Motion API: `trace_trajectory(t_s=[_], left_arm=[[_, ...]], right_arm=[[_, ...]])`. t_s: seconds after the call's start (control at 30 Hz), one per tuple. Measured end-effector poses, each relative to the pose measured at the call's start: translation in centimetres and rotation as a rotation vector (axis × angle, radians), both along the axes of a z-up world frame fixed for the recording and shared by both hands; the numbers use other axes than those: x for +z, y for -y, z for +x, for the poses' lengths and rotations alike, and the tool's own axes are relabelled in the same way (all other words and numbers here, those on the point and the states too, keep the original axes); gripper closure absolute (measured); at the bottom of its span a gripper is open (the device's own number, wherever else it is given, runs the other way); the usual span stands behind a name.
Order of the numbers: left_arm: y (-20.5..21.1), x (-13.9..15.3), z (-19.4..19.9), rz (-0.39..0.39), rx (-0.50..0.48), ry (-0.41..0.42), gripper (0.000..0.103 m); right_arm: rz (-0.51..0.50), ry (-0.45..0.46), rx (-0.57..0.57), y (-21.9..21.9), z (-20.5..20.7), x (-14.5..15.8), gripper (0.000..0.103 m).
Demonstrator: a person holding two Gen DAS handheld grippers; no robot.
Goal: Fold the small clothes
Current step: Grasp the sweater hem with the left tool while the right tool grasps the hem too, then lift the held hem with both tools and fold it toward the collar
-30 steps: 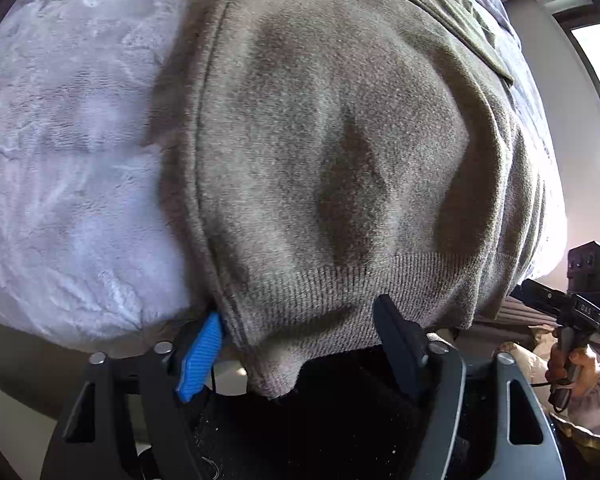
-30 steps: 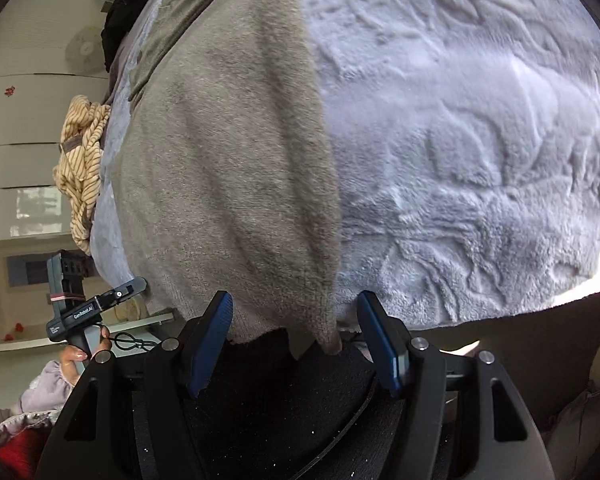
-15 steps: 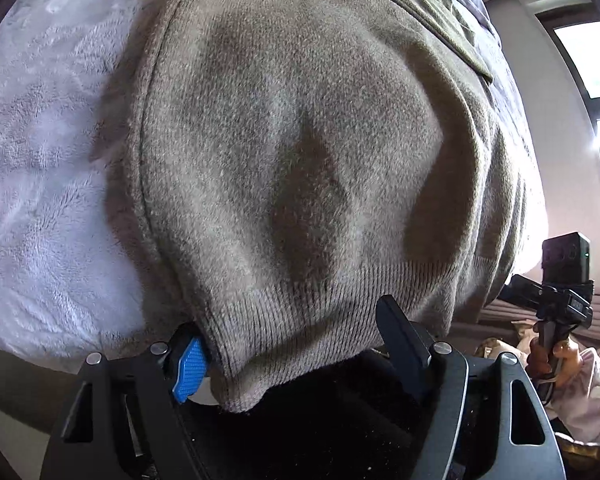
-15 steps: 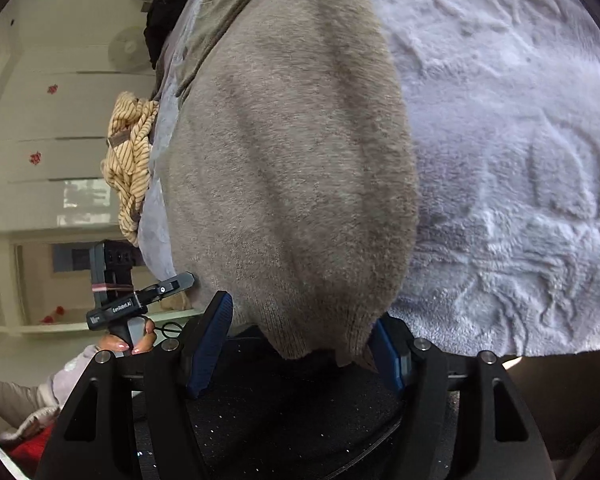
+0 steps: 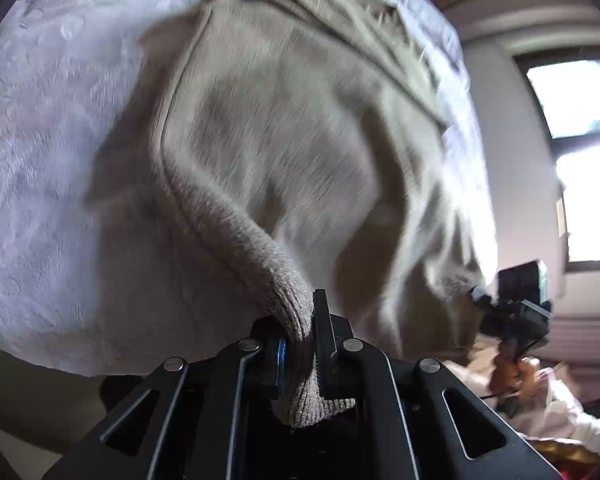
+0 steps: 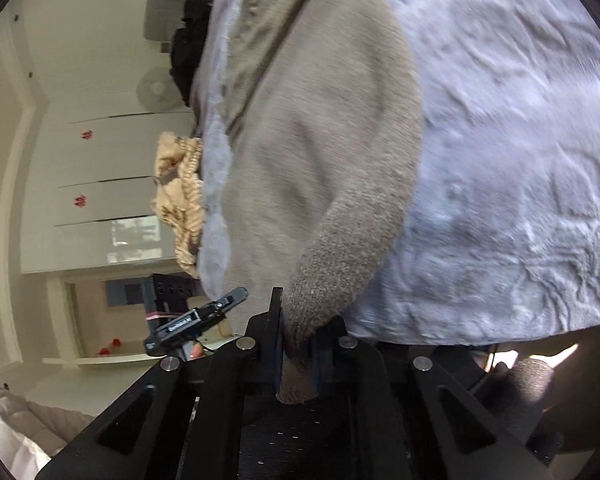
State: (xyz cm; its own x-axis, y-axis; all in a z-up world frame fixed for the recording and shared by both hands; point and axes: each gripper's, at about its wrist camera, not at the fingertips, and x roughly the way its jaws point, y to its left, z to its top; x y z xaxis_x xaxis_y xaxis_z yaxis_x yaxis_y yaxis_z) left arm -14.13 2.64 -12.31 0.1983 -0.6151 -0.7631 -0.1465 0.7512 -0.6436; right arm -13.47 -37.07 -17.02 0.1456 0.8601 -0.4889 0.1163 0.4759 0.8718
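Observation:
A taupe knit sweater (image 5: 292,152) lies spread on a pale lilac fleece blanket (image 5: 52,128). My left gripper (image 5: 300,344) is shut on the ribbed hem at the sweater's near left corner, which is bunched and lifted off the blanket. In the right wrist view the same sweater (image 6: 312,152) stretches away, and my right gripper (image 6: 296,344) is shut on its other near hem corner, pulled into a raised peak. Each view also shows the other gripper: the right one (image 5: 516,304) at the far right, the left one (image 6: 196,320) at the lower left.
A cream and brown patterned knit garment (image 6: 180,196) hangs at the blanket's far edge, with a dark garment (image 6: 190,40) behind it. White cupboard doors (image 6: 100,152) and a bright window (image 5: 580,152) lie beyond. The blanket (image 6: 520,160) is bare to the right of the sweater.
Both grippers stood open around the hem; now both have shut on it and risen, pulling the two near corners up into peaks.

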Motion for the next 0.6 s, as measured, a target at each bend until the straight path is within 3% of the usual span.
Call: trace_trajectory(t_s=[0.33, 0.6], left_arm=[[-3.4, 4.5, 4.3, -0.130, 0.122, 0.124, 0.092], [-5.2, 8.8, 9.9, -0.146, 0.189, 0.237, 0.092]], right_arm=[[0.145, 0.129, -0.066, -1.4, 4.8, 6.2, 0.092], [0.214, 0.222, -0.095, -1.4, 11.3, 10.7, 0.092]])
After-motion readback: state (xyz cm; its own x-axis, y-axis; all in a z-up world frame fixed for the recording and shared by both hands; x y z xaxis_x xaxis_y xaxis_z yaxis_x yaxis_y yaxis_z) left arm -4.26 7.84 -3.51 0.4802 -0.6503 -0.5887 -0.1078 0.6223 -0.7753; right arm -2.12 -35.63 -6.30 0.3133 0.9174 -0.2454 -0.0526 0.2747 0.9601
